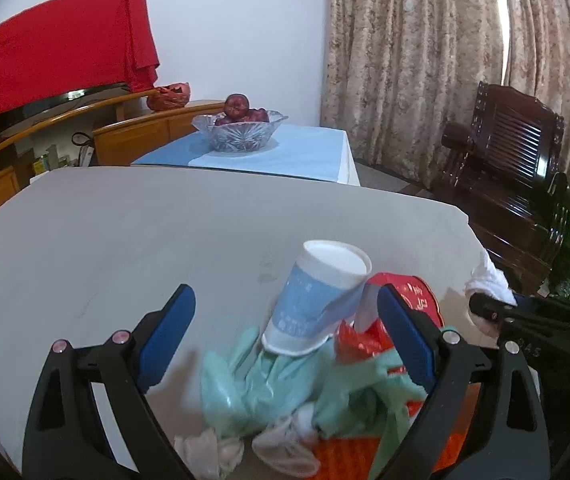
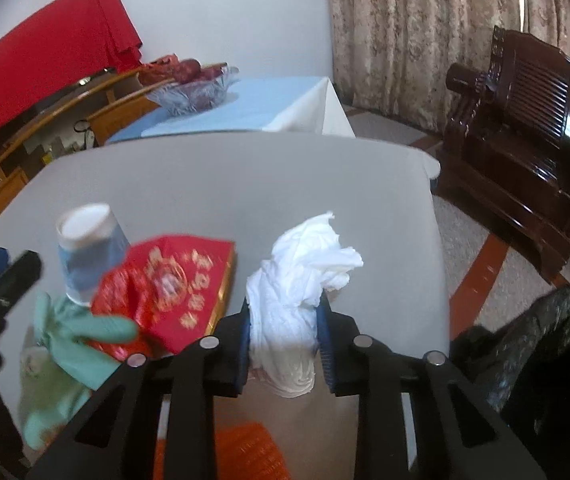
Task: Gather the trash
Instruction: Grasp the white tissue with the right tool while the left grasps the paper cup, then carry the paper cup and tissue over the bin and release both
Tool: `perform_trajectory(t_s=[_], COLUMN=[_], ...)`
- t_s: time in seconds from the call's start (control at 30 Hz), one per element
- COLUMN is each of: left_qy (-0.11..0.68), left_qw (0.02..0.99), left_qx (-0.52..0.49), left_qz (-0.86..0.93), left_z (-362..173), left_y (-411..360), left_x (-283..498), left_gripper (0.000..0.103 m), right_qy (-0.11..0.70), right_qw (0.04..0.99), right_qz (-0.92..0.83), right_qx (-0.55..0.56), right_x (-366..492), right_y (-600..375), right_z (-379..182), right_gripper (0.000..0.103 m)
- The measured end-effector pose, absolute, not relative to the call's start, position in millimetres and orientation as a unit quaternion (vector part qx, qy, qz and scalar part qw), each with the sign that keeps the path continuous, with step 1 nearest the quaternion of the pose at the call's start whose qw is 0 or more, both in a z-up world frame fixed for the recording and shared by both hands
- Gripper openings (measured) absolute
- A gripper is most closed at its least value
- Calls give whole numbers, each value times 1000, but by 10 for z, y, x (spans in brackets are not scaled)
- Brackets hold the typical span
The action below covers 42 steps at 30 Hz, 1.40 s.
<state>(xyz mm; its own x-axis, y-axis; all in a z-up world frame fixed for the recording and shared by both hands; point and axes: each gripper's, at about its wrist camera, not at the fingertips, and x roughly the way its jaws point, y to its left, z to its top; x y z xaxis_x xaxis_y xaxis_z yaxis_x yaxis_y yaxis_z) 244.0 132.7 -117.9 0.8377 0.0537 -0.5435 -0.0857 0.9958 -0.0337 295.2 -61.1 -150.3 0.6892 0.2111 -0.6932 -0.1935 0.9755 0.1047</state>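
Observation:
On the grey table (image 1: 125,240) lies a heap of trash: a tipped white-and-blue paper cup (image 1: 317,296) (image 2: 89,248), green gloves (image 1: 261,392) (image 2: 81,332), a red packet with gold print (image 1: 413,292) (image 2: 181,280) and crumpled pale tissues (image 1: 285,440). My left gripper (image 1: 286,300) stands open, its blue pads on either side of the cup and gloves without touching them. To the right of the heap my right gripper (image 2: 285,312) is shut on a white tissue wad (image 2: 305,272) (image 1: 489,276), which sticks up past its fingertips.
An orange mesh (image 2: 245,452) lies at the table's near edge. A black trash bag (image 2: 545,340) sits off the table's right edge. Behind are a blue-clothed table with a glass fruit bowl (image 1: 241,128) and a dark wooden chair (image 1: 517,148) by the curtains.

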Motion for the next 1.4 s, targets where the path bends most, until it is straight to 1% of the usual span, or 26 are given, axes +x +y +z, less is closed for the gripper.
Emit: perform_trajectory(t_s=[0.03,0.2,0.33,0.4,0.43,0.53,0.67,0.97,1.4], left_qy=[285,304,319,324,325,330,322,277,238], left_qw=[958,952,947,946,945,943,946,960,971], left_qx=[-28,-32,-28,-29,-30,-36,-42,-46,-26], left_qz=[34,13,-1,-8,-9,-16,-15,-3,-16], left_z=[-1188,-1292,-1391,-1426,-1438,-1468,-1437,-1138,-664], left_y=[1326,1323,1307,1306,1314,1333,1371,1373,1035], left_x=[2465,2662,2775,2816,2827,2870,2839,2668,2251], left_gripper=[85,82,76,70,66,47,33,26,25], right_qy=[377,373,377,377,378,379,374,347,305], right_qw=[920,921,919,918,918,917,919,927,940], right_qz=[112,115,119,119,120,122,126,140,149], right_qx=[11,12,14,14,15,16,17,22,31], right_x=[2970,3023,3043,3043,3047,3043,3017,2920,2558], right_y=[-601,-555,-544,-540,-540,-540,-535,-534,-727], right_z=[-1482,-1456,-1488,-1507,-1515,-1523,-1492,-1261,-732], right_gripper=[28,28,28,28,28,28,28,28,28])
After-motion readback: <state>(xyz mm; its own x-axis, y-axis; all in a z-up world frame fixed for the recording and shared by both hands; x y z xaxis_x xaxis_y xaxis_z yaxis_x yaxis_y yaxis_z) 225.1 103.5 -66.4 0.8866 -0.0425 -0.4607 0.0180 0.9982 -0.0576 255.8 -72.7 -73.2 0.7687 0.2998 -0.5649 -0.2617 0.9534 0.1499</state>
